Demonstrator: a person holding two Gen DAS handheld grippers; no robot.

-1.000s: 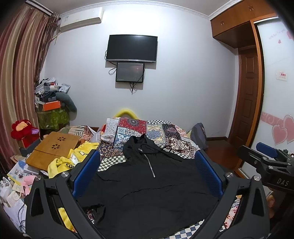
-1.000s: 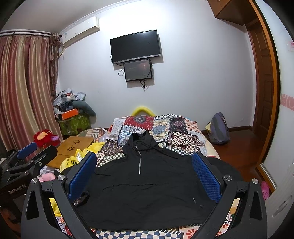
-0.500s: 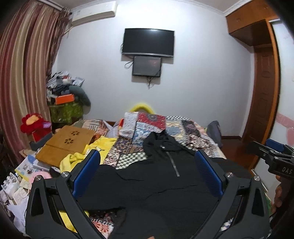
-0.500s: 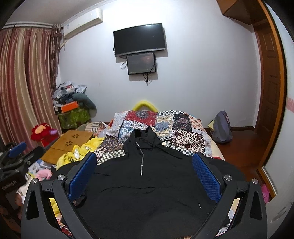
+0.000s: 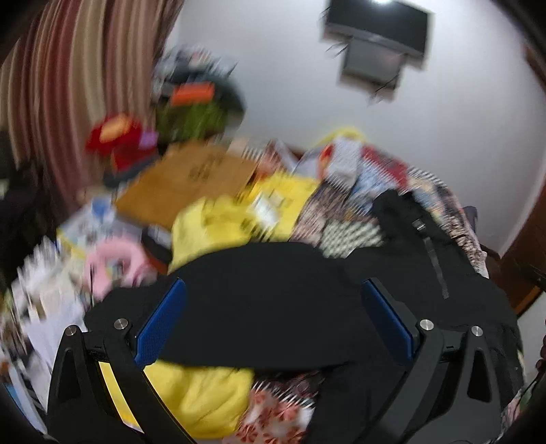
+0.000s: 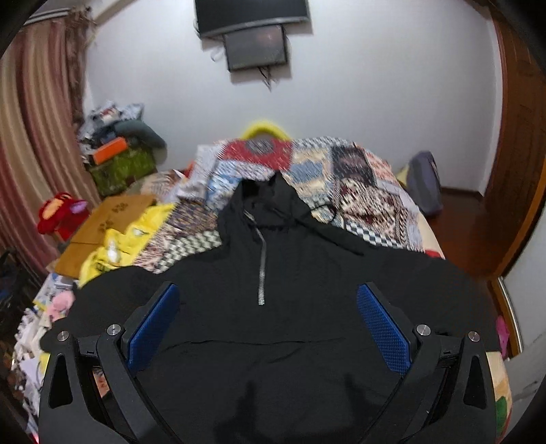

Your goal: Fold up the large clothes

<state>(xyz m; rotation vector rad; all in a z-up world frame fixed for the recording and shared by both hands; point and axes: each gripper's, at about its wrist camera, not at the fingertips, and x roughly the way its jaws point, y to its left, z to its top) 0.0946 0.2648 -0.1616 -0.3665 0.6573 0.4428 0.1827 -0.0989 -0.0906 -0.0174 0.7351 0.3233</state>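
Observation:
A large black hooded pullover (image 6: 273, 307) with a short silver zipper (image 6: 261, 273) lies spread flat on a bed with a patchwork cover (image 6: 358, 184), hood towards the far wall. My right gripper (image 6: 268, 321) is open and empty above the pullover's chest. My left gripper (image 5: 273, 317) is open and empty over the pullover's left sleeve (image 5: 259, 300), in a blurred, tilted view.
Yellow clothing (image 5: 239, 218) lies left of the pullover. A wooden board (image 5: 191, 177), a red plush toy (image 5: 116, 136) and piled clutter (image 6: 116, 150) stand at the left. A TV (image 6: 252, 13) hangs on the far wall. A backpack (image 6: 423, 184) and a door (image 6: 518, 136) are at the right.
Both grippers have dropped closer to the pullover. The left one has swung left and tilted, blurring its view. Both stay open.

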